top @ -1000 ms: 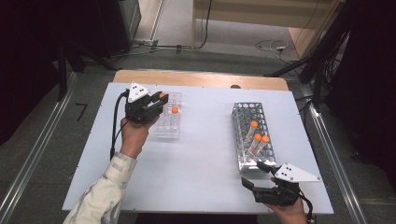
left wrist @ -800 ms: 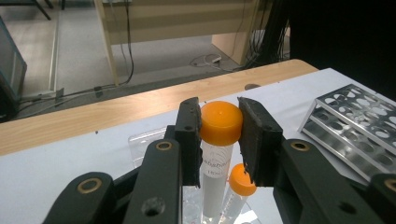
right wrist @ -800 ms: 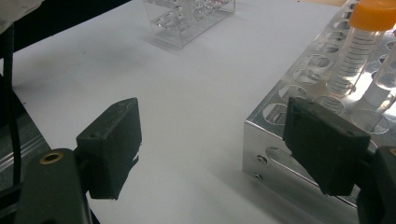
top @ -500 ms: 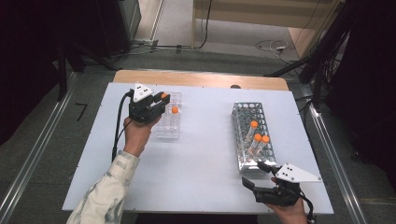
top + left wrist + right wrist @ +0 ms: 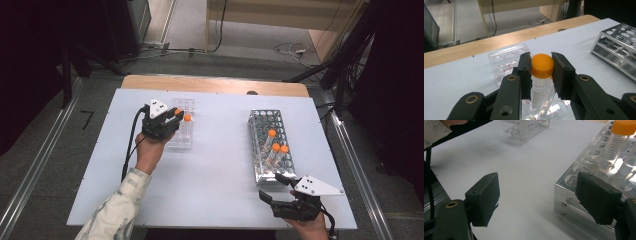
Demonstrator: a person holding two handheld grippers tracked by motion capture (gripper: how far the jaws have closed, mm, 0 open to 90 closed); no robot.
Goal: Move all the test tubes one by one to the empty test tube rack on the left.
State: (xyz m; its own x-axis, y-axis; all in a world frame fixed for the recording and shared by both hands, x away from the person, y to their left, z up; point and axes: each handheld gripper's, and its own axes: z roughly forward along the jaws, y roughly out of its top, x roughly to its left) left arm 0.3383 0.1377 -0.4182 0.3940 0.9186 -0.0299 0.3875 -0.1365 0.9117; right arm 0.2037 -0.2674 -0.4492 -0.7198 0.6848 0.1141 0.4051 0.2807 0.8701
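Left gripper point(image 5: 541, 72) clamped on orange-capped tube point(image 5: 542, 65), held upright over clear plastic rack point(image 5: 181, 131) at table's left. Right gripper point(image 5: 537, 197) spread wide, empty, beside near corner of metal rack point(image 5: 584, 187).

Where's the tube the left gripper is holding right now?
High view, table's left: the orange-capped tube sits clamped in the left gripper, over the clear plastic rack.

The tube point(image 5: 540, 75) I hold is clear plastic with printed graduation marks and an orange screw cap, standing upright. Its lower end sits among the wells of the clear plastic rack point(image 5: 504, 62) on the left part of the white worktop point(image 5: 220, 150). My left tongs point(image 5: 541, 67) clamp its cap from both sides.
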